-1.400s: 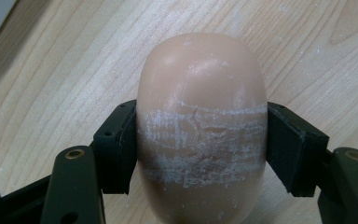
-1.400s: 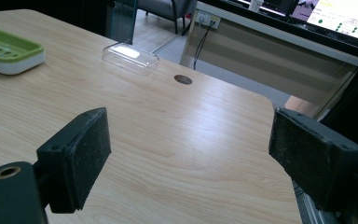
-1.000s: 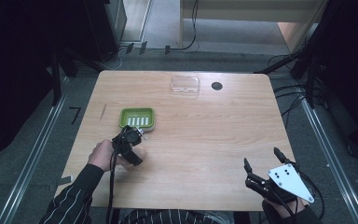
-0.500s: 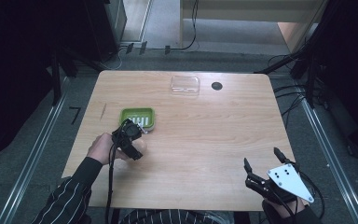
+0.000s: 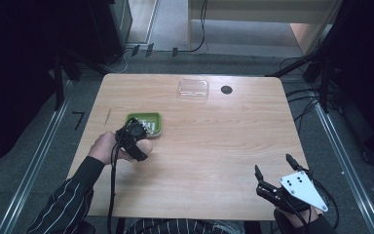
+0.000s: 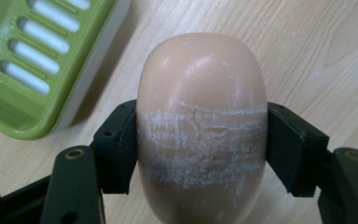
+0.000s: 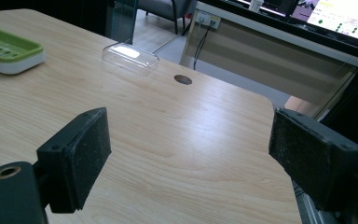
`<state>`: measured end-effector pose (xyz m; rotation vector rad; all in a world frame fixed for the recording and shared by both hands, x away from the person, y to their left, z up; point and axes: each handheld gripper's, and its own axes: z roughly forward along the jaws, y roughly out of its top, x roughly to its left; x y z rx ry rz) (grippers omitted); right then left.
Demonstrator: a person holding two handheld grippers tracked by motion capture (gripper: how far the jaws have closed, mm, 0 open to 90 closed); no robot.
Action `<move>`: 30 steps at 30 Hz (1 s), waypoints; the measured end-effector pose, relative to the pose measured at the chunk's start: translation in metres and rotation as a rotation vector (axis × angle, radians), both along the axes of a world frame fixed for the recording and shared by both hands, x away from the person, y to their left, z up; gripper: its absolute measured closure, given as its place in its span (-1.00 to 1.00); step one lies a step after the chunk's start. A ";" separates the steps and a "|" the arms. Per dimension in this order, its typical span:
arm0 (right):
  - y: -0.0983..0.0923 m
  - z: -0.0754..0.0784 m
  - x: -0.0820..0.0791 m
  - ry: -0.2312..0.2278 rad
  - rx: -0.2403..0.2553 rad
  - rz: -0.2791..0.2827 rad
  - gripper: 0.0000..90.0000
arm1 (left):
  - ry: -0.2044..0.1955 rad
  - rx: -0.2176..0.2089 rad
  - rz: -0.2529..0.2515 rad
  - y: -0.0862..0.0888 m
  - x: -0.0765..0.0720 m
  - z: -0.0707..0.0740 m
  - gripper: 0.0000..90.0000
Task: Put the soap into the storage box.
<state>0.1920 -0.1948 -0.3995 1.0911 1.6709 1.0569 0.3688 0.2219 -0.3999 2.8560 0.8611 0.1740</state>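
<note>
Smooth oval peach soap bar (image 6: 201, 126), clenched crosswise by left gripper (image 6: 200, 144) beside slotted green plastic soap dish (image 6: 37, 60) for placing; right gripper (image 7: 191, 158) released, idle.

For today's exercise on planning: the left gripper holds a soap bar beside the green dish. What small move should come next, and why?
Probably carry the soap sideways over the green dish before lowering. The left gripper is shut on the bar, which is still over bare table beside the dish's rim, and the slotted tray lies empty.
</note>
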 end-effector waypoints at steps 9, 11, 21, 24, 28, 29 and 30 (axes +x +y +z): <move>0.000 0.000 0.000 0.000 0.000 0.001 -0.70 | -0.010 0.006 -0.031 0.002 0.006 0.008 -0.25; 0.000 0.000 0.000 0.000 -0.003 0.002 -0.70 | -0.013 0.001 -0.037 0.003 0.006 0.010 -0.25; 0.000 0.000 0.001 -0.002 -0.006 0.006 -0.70 | -0.022 -0.002 -0.075 0.005 0.016 0.019 -0.25; 0.000 0.000 0.001 -0.002 -0.007 0.007 -0.70 | -0.030 -0.009 -0.088 0.006 0.019 0.024 -0.25; 0.000 0.000 0.001 -0.003 -0.007 0.008 -0.70 | -0.031 -0.007 -0.105 0.006 0.023 0.028 -0.25; 0.001 0.000 0.001 -0.001 -0.007 0.008 -0.70 | -0.033 -0.007 -0.108 0.007 0.024 0.028 -0.25; 0.001 0.000 0.001 -0.001 -0.007 0.008 -0.70 | -0.030 -0.011 -0.109 0.007 0.025 0.028 -0.25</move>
